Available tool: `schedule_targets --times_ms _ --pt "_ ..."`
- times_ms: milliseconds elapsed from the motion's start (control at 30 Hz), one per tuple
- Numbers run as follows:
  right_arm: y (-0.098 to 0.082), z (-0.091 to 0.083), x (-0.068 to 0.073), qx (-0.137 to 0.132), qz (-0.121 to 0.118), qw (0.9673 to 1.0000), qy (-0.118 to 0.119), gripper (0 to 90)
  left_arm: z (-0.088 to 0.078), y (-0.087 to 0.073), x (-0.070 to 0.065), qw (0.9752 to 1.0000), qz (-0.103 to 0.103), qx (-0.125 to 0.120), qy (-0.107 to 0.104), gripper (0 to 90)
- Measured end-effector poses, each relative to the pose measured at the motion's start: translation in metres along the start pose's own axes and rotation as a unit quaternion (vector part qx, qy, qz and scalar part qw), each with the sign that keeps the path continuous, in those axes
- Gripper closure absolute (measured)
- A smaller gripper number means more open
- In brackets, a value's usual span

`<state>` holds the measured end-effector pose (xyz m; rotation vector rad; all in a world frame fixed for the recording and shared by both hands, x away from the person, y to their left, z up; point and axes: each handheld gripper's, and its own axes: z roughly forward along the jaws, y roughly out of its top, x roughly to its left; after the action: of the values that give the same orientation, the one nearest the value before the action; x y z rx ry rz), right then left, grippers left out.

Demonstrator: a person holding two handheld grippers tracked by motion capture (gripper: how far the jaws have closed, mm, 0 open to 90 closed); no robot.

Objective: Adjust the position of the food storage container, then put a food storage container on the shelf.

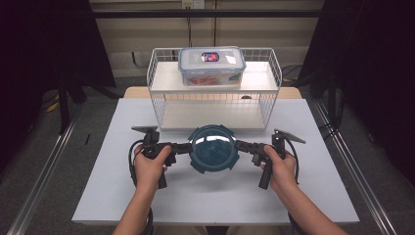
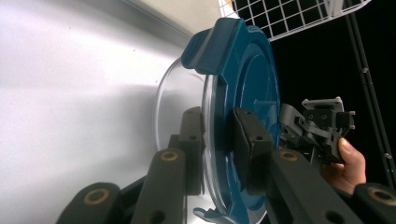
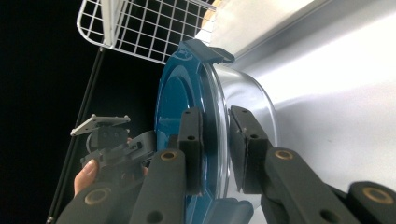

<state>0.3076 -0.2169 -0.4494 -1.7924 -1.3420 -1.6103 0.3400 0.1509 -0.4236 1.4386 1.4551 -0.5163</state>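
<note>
- Gripping a round glass bowl [image 1: 214, 148] with a blue clip-on lid, the left gripper [image 1: 182, 148] and the right gripper [image 1: 243, 145] each clamp its rim from opposite sides, so the bowl sits directly between the two sets of jaws.
- In the left gripper view, the left gripper [image 2: 219, 149] has one jaw against the clear glass wall and the other on the blue lid [image 2: 252, 93], closed narrowly across the rim.
- In the right gripper view, the right gripper [image 3: 217, 149] does the same on the far edge of the bowl [image 3: 243, 98], pinching lid and glass together.
- The bowl looks stiff and fairly heavy for its size, being glass; it would likely chip or break if dropped.
- Its smooth wall is probably slippery, so the lid's rim, where both jaws already bite, seems the safest place to hold; the lid's clip flaps give extra edge to catch.
- Both hands are needed: one grip alone would likely let the bowl swing.
- The left hand [image 1: 149, 166] and right hand [image 1: 280, 169] hold their grippers pointing inward, level and toward each other, forearms coming in from below.
- Just beyond the grippers stands a white wire shelf [image 1: 214, 93], with a clear lidded food box [image 1: 211, 65] on its upper tier.
- Under the bowl and both grippers lies the white table [image 1: 122, 186]; whether the bowl rests on it or hangs just above it is hard to tell.
</note>
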Motion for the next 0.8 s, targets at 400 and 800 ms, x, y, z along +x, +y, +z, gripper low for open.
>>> schedule_targets --times_ms 400,800 --pt "0.016 -0.004 0.029 -0.01 -0.003 0.9999 0.009 76.2 -0.012 0.017 -0.027 0.9999 0.005 -0.009 -0.013 74.9" --pt "0.043 -0.012 0.074 -0.03 -0.008 0.9991 0.027 76.3 -0.031 0.045 -0.072 0.9993 0.019 -0.027 -0.019 74.9"
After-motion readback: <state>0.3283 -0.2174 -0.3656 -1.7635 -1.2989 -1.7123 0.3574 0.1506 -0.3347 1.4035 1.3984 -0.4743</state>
